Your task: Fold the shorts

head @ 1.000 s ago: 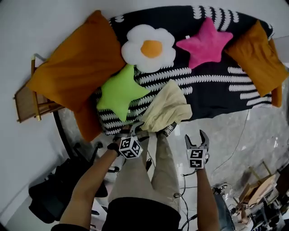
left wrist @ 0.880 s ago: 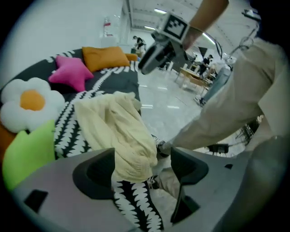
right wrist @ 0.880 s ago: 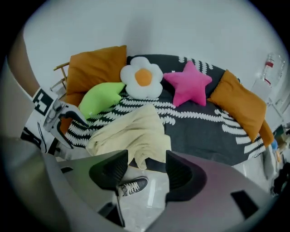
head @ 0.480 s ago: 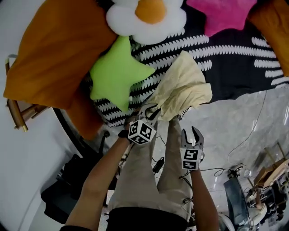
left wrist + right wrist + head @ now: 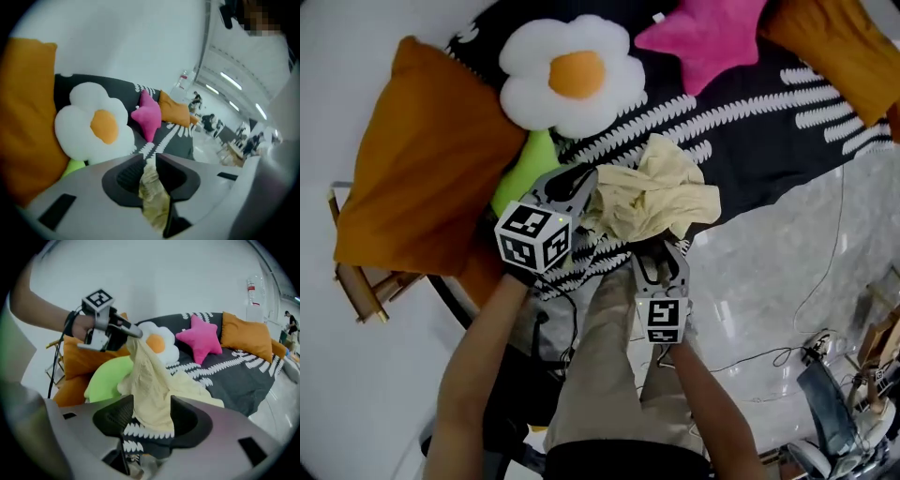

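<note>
the left gripper point(image 5: 581, 184) has just closed its fingers point(image 5: 123, 176) on a corner of the shorts point(image 5: 654, 199), raising them bunched over the bed point(image 5: 769, 122); the right gripper point(image 5: 661, 251), fingers just widening, loosely straddles the hanging cloth, so spreading can begin

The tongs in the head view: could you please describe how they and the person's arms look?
Both the left tongs and right tongs are grey with dark ribbed pads, each carrying a white cube with black square markers. The forearms are bare, without sleeves; a black strap circles the left wrist. The trousers are beige.
</note>
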